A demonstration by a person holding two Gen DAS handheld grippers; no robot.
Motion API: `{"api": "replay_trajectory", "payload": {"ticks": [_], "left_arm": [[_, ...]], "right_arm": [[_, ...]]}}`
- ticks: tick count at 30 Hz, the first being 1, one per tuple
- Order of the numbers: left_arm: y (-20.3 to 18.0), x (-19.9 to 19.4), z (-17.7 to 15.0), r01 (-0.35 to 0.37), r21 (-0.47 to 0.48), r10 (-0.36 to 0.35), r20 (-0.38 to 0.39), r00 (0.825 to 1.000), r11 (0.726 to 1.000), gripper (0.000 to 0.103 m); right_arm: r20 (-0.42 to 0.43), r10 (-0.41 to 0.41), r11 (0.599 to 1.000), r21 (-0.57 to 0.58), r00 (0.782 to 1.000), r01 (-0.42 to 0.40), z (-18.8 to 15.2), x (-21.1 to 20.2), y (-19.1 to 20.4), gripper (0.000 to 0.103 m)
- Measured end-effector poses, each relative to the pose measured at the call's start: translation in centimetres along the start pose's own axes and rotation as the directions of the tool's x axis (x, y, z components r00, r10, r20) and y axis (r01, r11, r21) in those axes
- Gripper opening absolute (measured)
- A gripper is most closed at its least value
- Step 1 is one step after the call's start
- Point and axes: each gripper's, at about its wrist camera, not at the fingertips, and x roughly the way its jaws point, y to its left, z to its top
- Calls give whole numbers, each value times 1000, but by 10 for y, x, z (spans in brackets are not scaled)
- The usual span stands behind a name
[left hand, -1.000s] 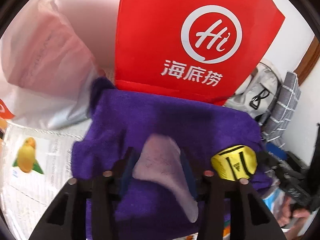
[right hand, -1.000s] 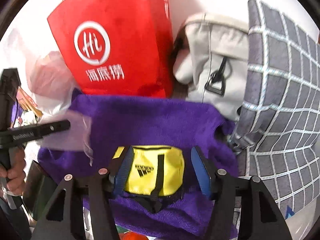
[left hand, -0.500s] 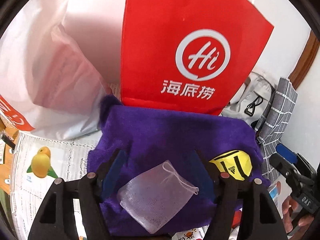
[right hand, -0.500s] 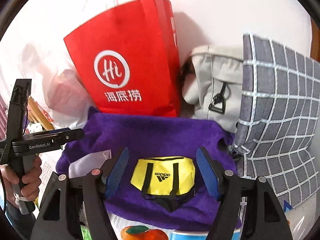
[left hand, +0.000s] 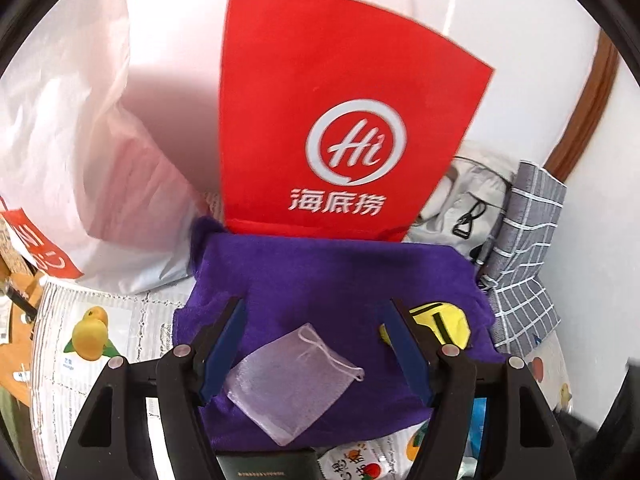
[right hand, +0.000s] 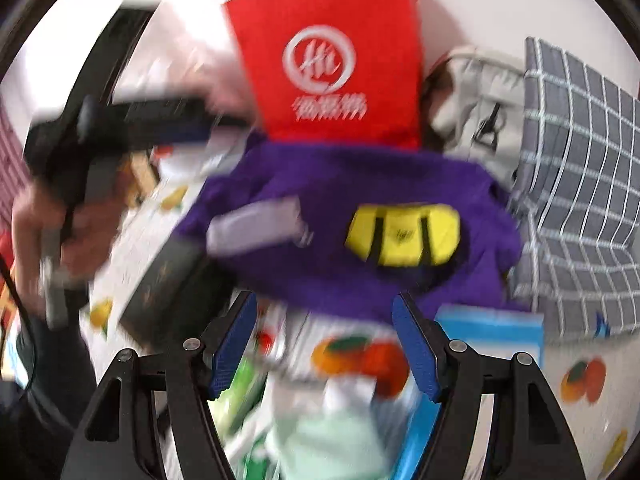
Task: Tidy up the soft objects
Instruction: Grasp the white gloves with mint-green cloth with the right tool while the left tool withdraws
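Note:
A purple towel [left hand: 328, 272] lies spread in front of a red paper bag. On it lie a pale mesh drawstring pouch [left hand: 292, 380] and a small yellow adidas bag [left hand: 444, 322]. My left gripper [left hand: 316, 344] is open above the pouch, not touching it. In the blurred right wrist view, the towel [right hand: 340, 184], pouch [right hand: 256, 226] and yellow bag [right hand: 402, 234] show farther off. My right gripper [right hand: 324, 340] is open and empty, pulled back over packets. The left gripper's handle [right hand: 120, 120] and the hand holding it show at the left.
A red paper bag [left hand: 336, 120] stands behind the towel, a white plastic bag [left hand: 80, 160] to its left. A grey backpack [left hand: 464, 208] and checked cushion [left hand: 524, 248] are at right. A dark book [right hand: 168, 292], blue box [right hand: 492, 328] and snack packets [right hand: 340, 400] lie on fruit-print cloth.
My left gripper opened, let the mesh pouch go onto the towel and drew back. My right gripper opened off the yellow bag and pulled back fast toward the packets.

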Motion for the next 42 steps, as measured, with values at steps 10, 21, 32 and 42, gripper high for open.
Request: {"api": "replay_trajectory", "payload": {"ticks": [10, 21, 32, 42], "left_arm": [[-29, -33, -3, 61, 71, -65, 46, 997, 996, 69], [-23, -47, -2, 54, 49, -58, 89, 994, 997, 70], [-31, -87, -24, 17, 76, -26, 126, 992, 997, 70], [12, -127, -109, -92, 55, 90, 45, 995, 994, 70]], "right_arm": [[-159, -92, 995, -41, 983, 86, -51, 29, 25, 37], [18, -43, 992, 116, 999, 40, -56, -34, 9, 7], [183, -39, 987, 159, 982, 9, -74, -125, 13, 6], [241, -16, 988, 153, 970, -22, -114, -165, 19, 6]]}}
